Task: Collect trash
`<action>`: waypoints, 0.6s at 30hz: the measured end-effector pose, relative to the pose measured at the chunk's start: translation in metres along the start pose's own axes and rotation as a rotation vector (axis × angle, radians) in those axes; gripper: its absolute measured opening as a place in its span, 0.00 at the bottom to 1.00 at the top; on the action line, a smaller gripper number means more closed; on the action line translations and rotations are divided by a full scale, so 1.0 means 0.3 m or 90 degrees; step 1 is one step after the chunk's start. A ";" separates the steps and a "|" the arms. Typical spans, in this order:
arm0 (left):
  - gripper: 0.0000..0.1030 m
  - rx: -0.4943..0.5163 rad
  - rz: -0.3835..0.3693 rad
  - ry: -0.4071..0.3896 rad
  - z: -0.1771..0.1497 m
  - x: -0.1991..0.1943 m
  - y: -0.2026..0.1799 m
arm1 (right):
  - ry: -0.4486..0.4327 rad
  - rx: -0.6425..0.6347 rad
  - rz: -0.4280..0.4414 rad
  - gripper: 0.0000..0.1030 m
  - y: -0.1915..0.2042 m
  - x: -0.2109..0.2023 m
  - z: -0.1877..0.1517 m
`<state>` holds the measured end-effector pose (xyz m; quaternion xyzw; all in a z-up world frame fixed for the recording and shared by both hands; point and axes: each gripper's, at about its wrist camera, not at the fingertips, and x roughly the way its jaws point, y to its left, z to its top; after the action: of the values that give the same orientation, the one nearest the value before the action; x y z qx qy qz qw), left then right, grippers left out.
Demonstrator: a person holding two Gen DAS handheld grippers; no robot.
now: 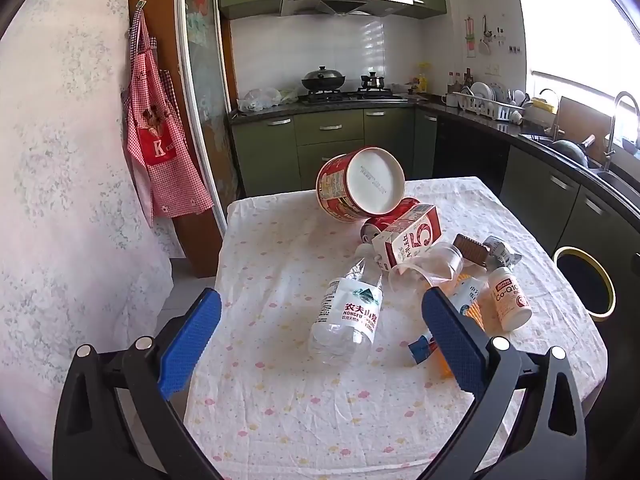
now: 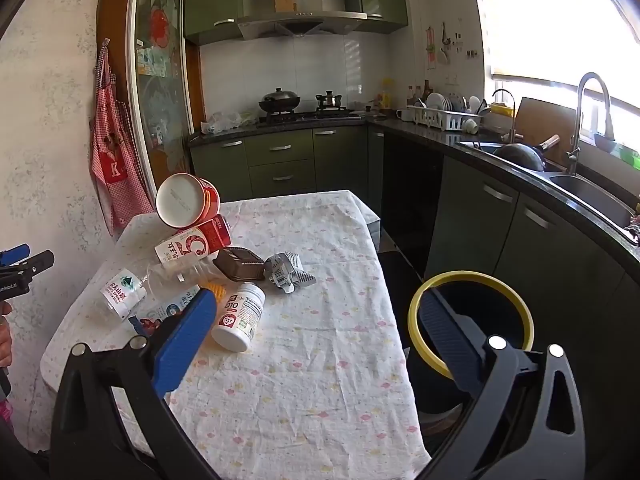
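Left gripper (image 1: 322, 320) spread wide, empty, angled down over the clear water bottle (image 1: 349, 312) lying on its side on the clothed table (image 1: 280, 420). Right gripper (image 2: 316, 328) likewise spread, nothing pinched, near the white pill bottle (image 2: 240, 318). Probably light, thin-walled, slick, crushable; best taken across the labelled middle. Yellow-rimmed bin (image 2: 496, 280) just beside the table.

Green cabinets (image 1: 328, 136) line the kitchen; a bright window (image 2: 560, 20) lights the sink (image 2: 588, 196), beside a pale speckled wall (image 1: 60, 160).
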<state>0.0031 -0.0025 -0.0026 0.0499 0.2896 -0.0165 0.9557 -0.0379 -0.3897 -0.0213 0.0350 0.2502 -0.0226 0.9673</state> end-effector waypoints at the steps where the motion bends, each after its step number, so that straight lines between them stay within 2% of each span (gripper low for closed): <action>1: 0.96 0.000 -0.001 0.000 0.001 0.000 0.000 | 0.000 0.000 0.000 0.94 -0.001 0.001 -0.001; 18: 0.96 0.005 -0.010 0.004 0.005 0.005 0.001 | 0.003 0.003 0.002 0.94 -0.003 0.012 -0.004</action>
<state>0.0052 -0.0025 -0.0022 0.0514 0.2928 -0.0247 0.9545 -0.0353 -0.3905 -0.0242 0.0376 0.2523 -0.0218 0.9667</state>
